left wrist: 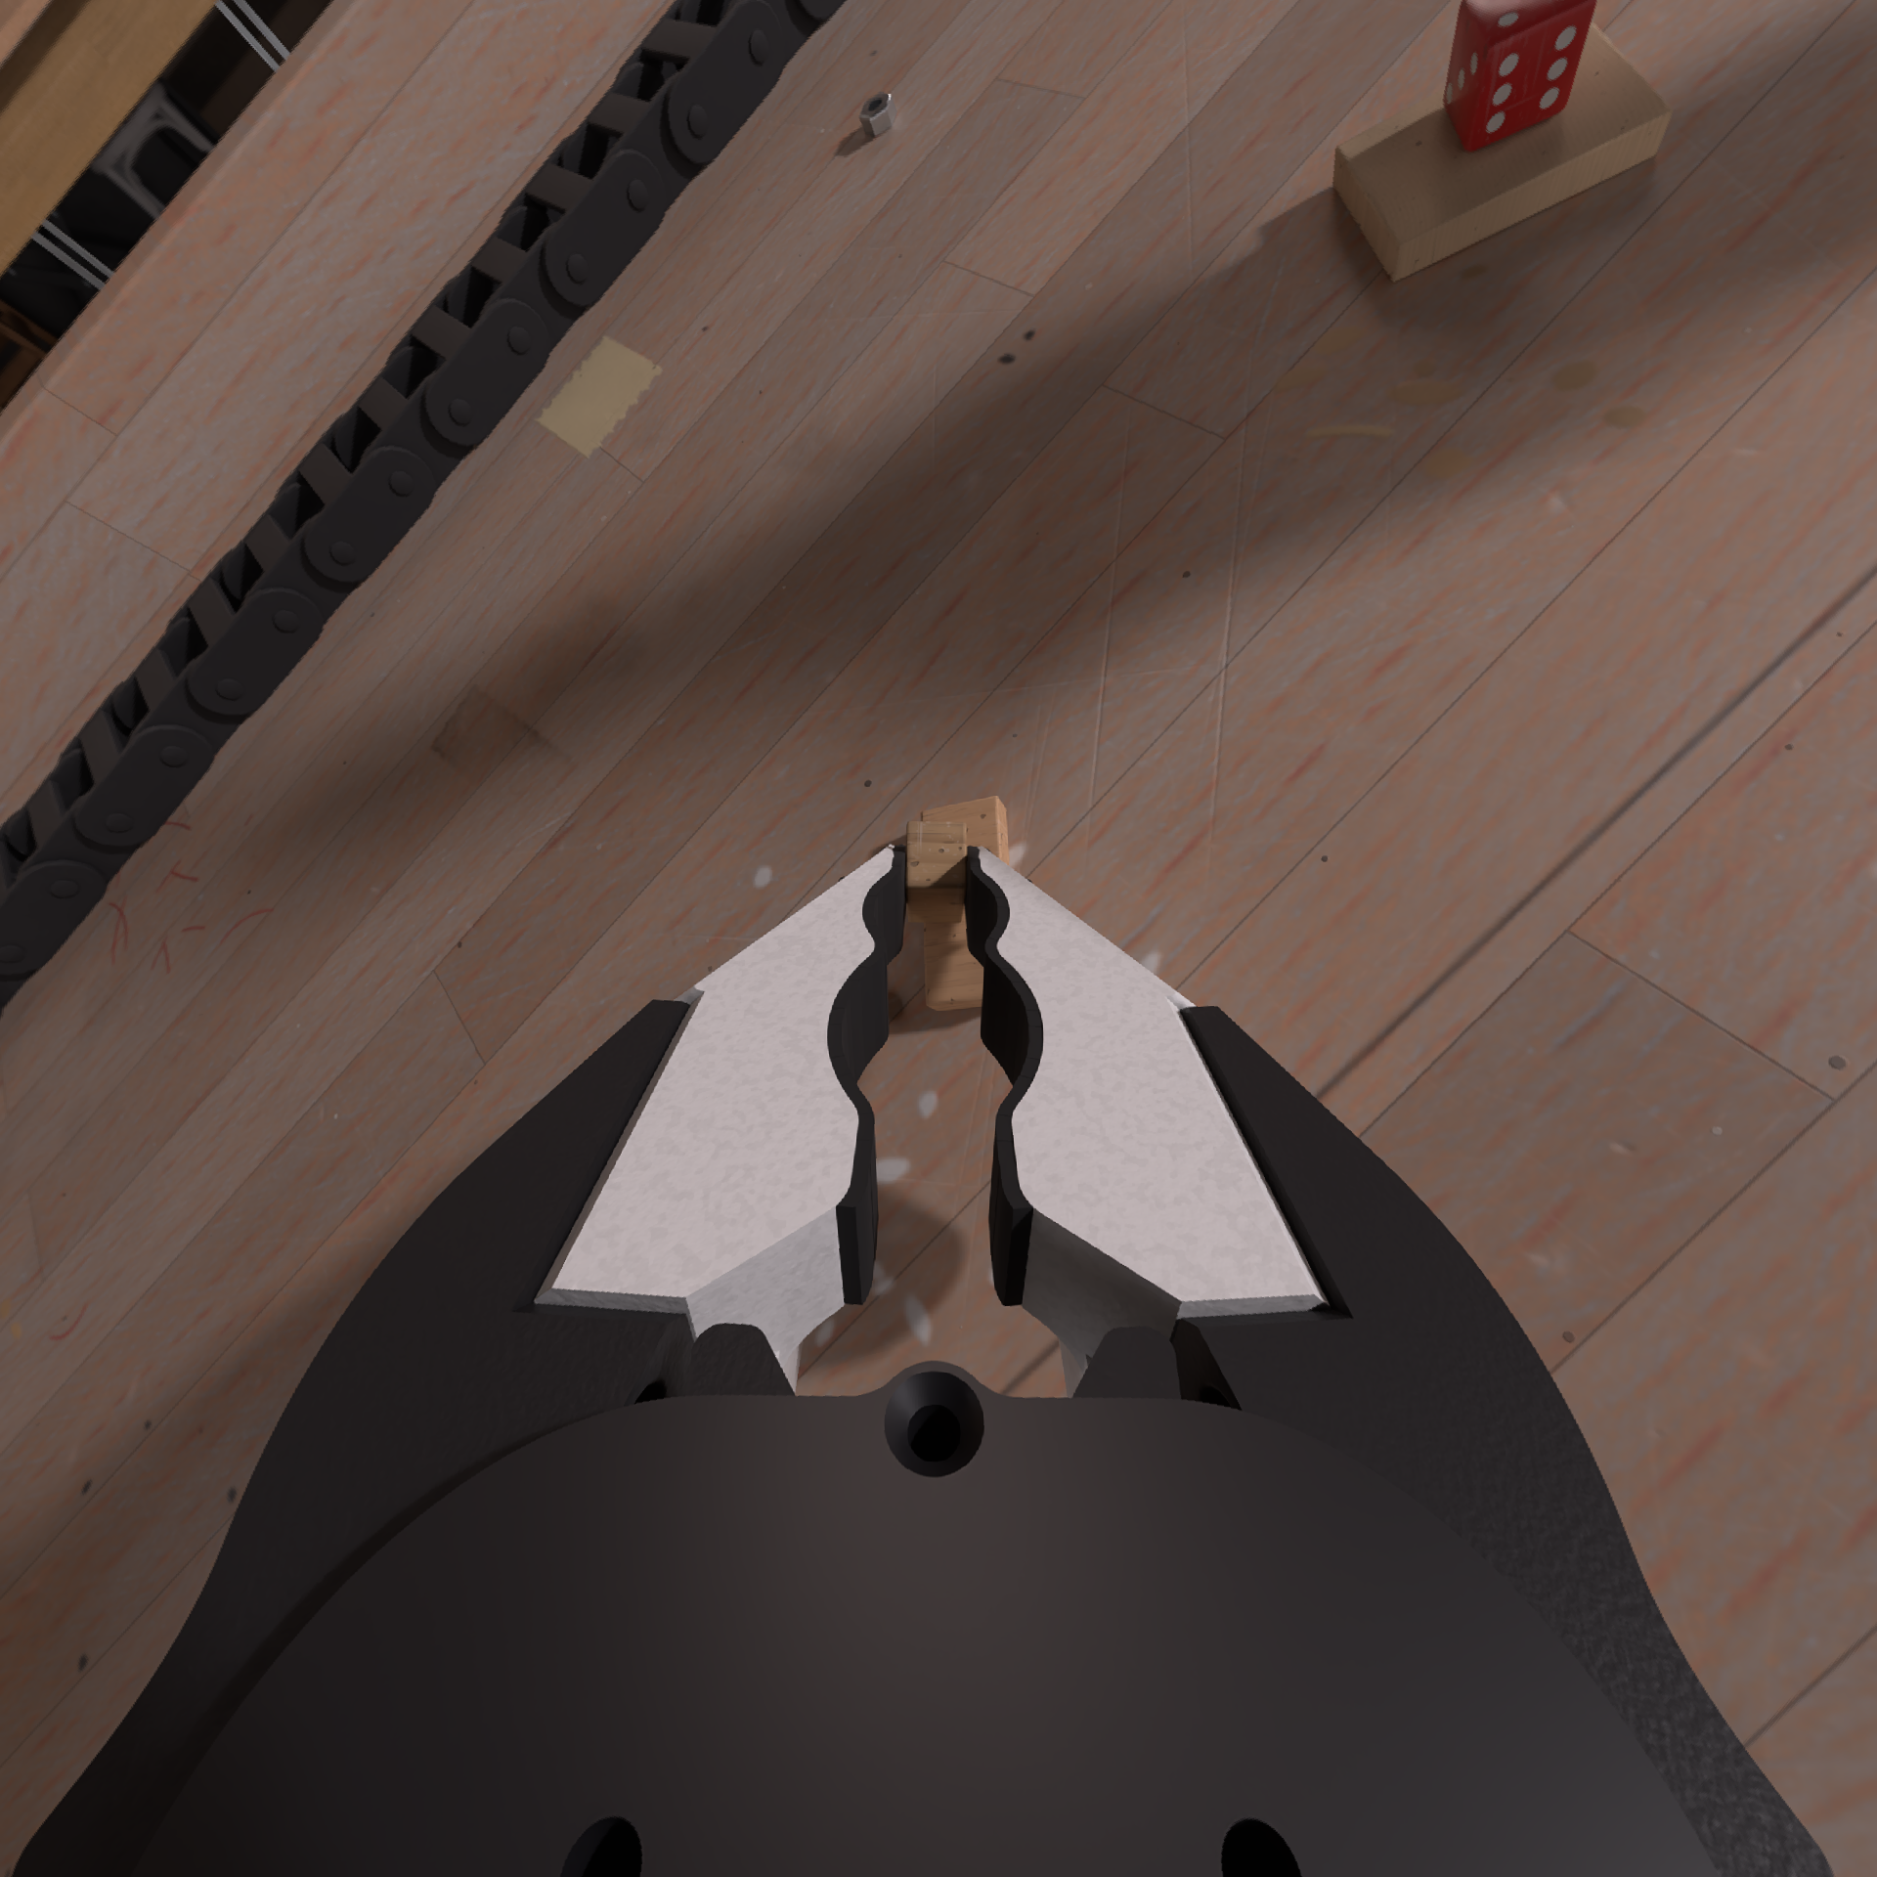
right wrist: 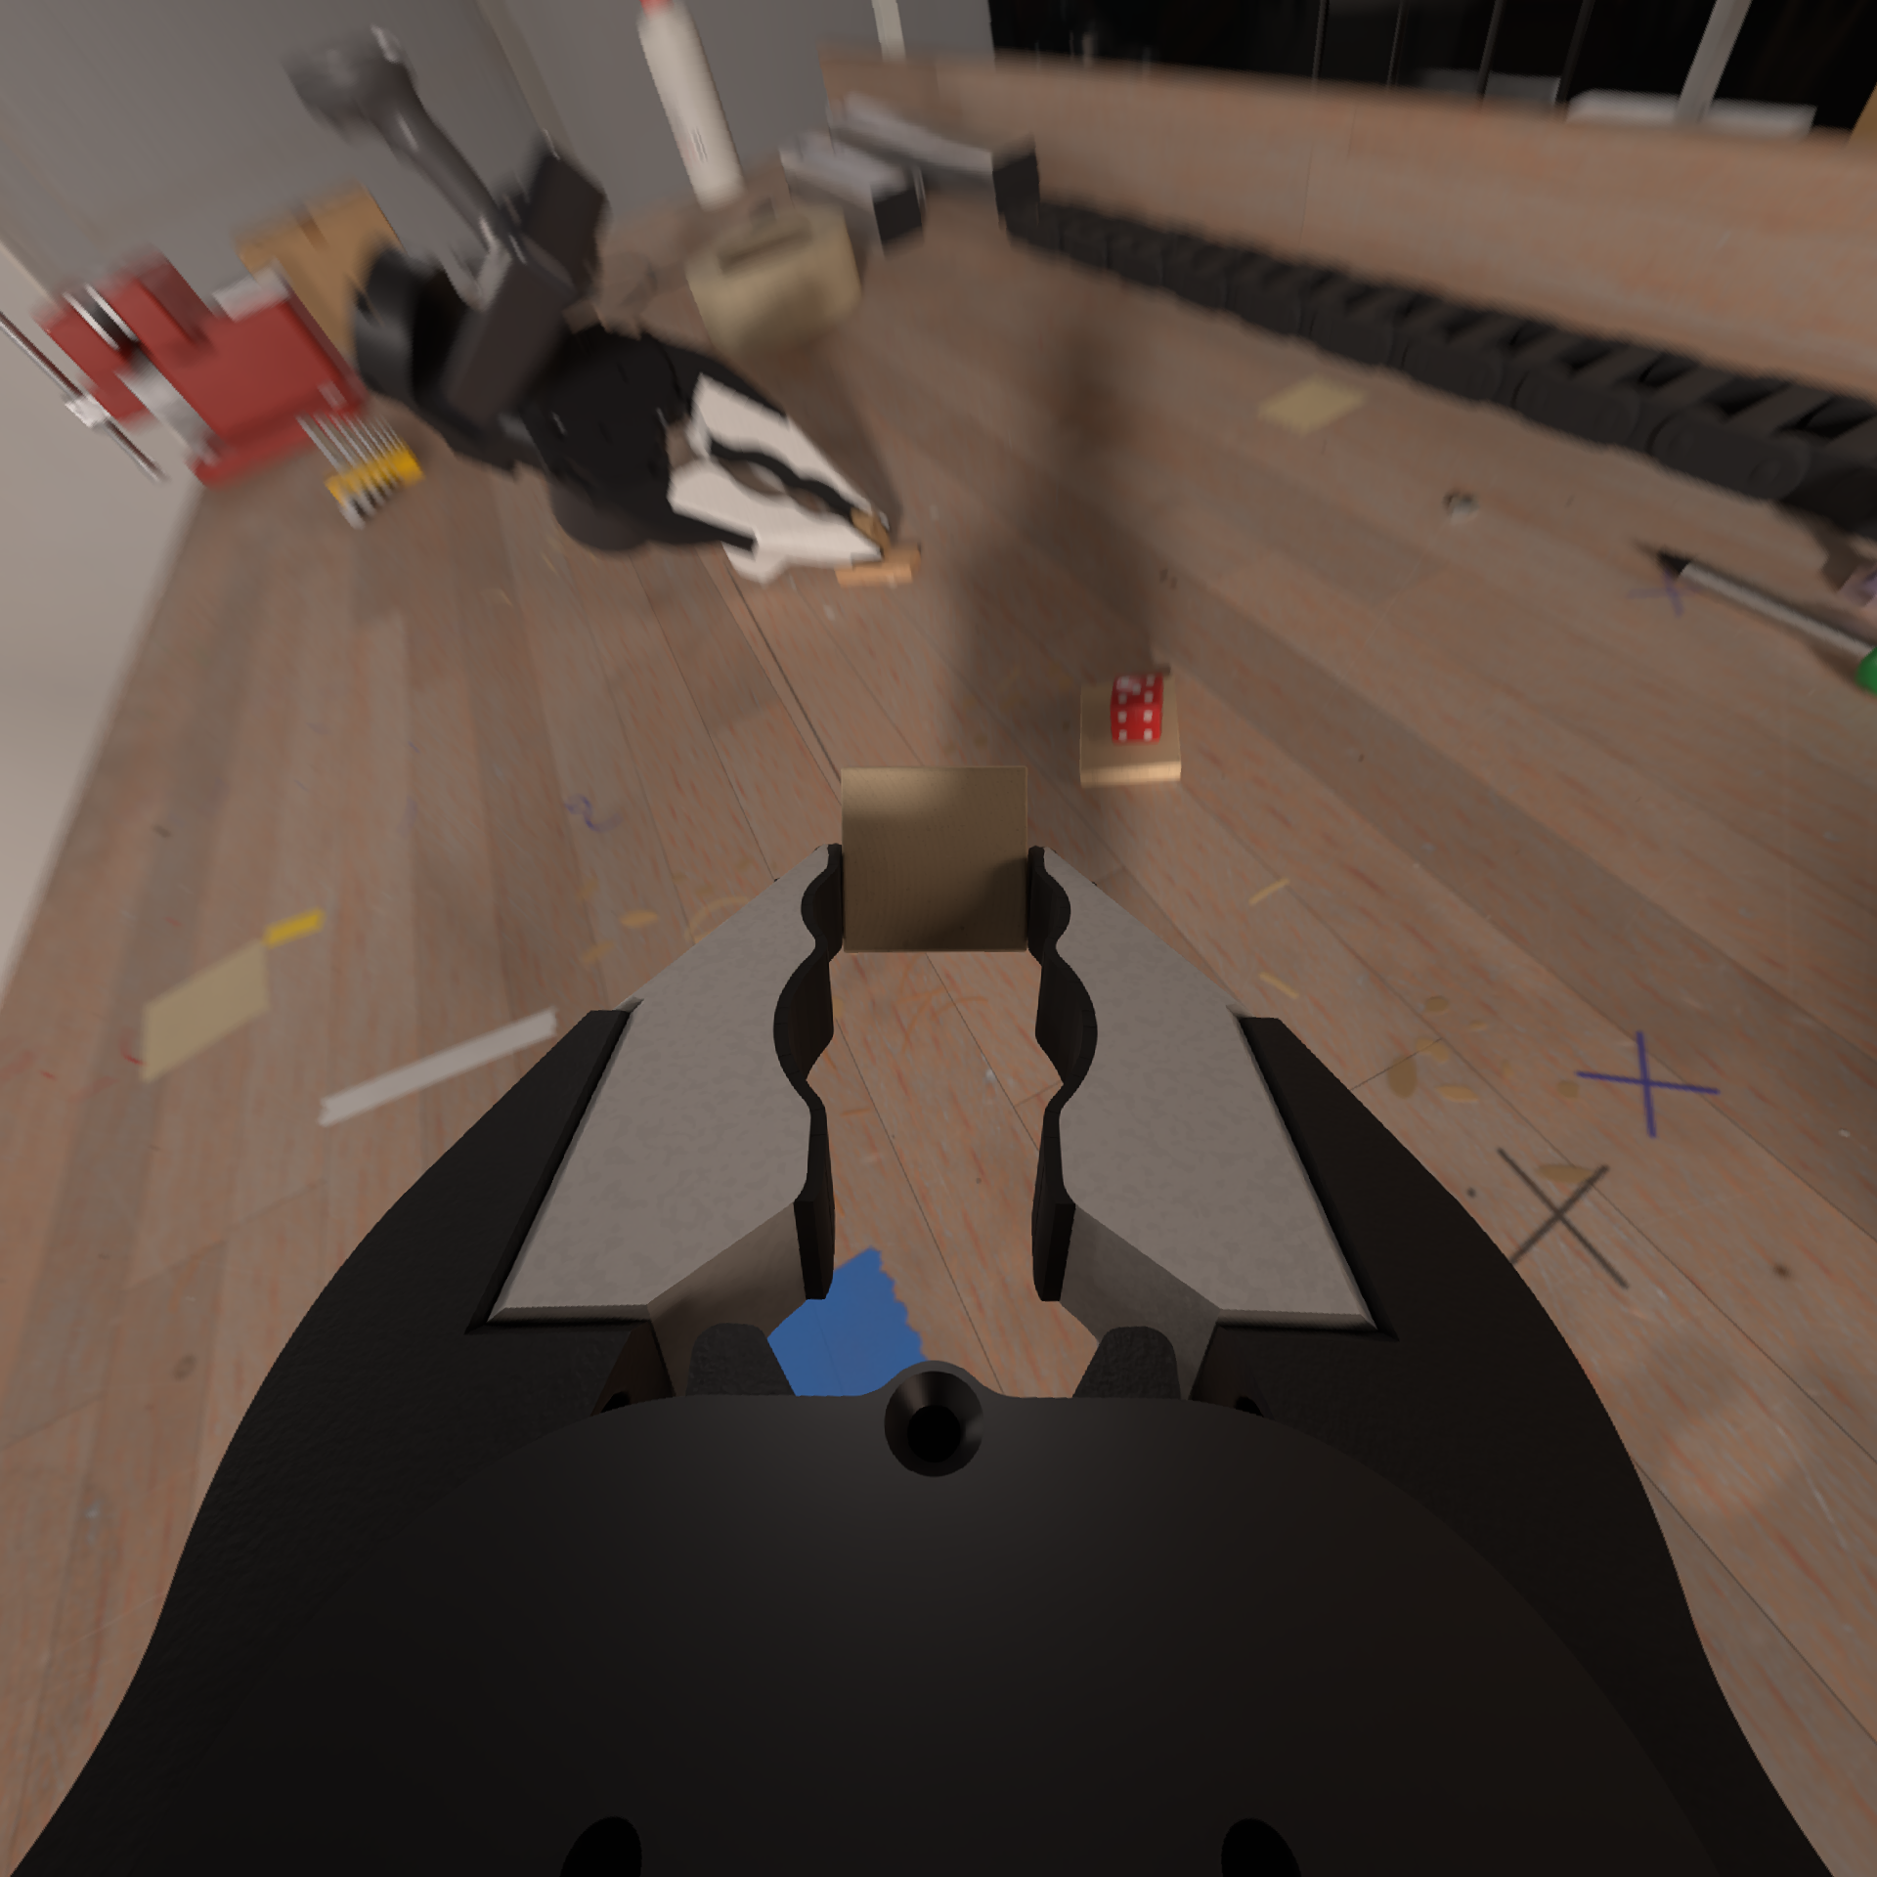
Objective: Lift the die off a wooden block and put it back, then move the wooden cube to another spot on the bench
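A red die (left wrist: pixel 1513 71) with white pips stands on a flat wooden block (left wrist: pixel 1422 203) at the top right of the left wrist view. It also shows in the right wrist view (right wrist: pixel 1136 708) on its block (right wrist: pixel 1129 762). My right gripper (right wrist: pixel 934 863) is shut on the wooden cube (right wrist: pixel 934 813), held between its fingertips in front of the block. I cannot tell whether the cube touches the bench. My left gripper (left wrist: pixel 936 863) is shut on a small pale wooden piece (left wrist: pixel 960 818) low over the bench, and shows far off in the right wrist view (right wrist: pixel 874 523).
A black chain (left wrist: pixel 406 406) runs along the bench's back edge. A small nut (left wrist: pixel 874 112) and a tape patch (left wrist: pixel 599 391) lie near it. A red vise (right wrist: pixel 203 376), a screwdriver (right wrist: pixel 1777 620), blue tape (right wrist: pixel 843 1331) and drawn crosses (right wrist: pixel 1645 1087) also show.
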`<state>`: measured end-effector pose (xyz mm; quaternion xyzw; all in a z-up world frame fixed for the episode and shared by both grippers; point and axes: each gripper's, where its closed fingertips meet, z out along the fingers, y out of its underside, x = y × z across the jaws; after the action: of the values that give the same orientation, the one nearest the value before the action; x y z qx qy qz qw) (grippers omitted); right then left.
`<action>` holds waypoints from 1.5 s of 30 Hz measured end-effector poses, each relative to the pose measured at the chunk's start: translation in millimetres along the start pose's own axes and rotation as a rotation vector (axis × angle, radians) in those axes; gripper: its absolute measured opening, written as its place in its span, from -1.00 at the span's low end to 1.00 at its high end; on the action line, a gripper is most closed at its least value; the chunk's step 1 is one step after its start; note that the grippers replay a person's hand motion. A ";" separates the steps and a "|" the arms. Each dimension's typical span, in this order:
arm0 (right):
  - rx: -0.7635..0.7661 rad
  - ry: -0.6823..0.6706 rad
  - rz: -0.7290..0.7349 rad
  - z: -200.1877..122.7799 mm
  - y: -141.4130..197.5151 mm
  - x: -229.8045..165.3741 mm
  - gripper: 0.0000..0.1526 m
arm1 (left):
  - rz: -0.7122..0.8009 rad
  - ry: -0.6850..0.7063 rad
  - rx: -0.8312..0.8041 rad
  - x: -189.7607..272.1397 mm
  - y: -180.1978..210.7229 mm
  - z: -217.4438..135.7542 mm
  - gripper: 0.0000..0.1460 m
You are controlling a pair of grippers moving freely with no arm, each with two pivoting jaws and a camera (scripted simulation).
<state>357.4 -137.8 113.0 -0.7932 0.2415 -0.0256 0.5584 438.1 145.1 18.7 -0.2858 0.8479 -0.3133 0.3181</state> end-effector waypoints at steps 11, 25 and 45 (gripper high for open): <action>-0.317 0.138 -0.036 71.7 40.2 20.9 -0.53 | -0.075 0.063 -0.006 0.0 0.6 0.7 -0.86; -0.595 0.049 -0.132 82.5 62.2 21.7 -0.53 | -0.019 0.009 -0.001 0.1 0.0 0.1 -0.86; -0.338 0.154 -0.117 120.3 3.2 30.7 -0.18 | -0.164 -0.048 0.113 -15.9 -9.1 -15.0 -0.37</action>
<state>420.6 -46.1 58.0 -0.8841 0.2376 -0.0776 0.3947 440.0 155.5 39.9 -0.3431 0.7948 -0.3788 0.3272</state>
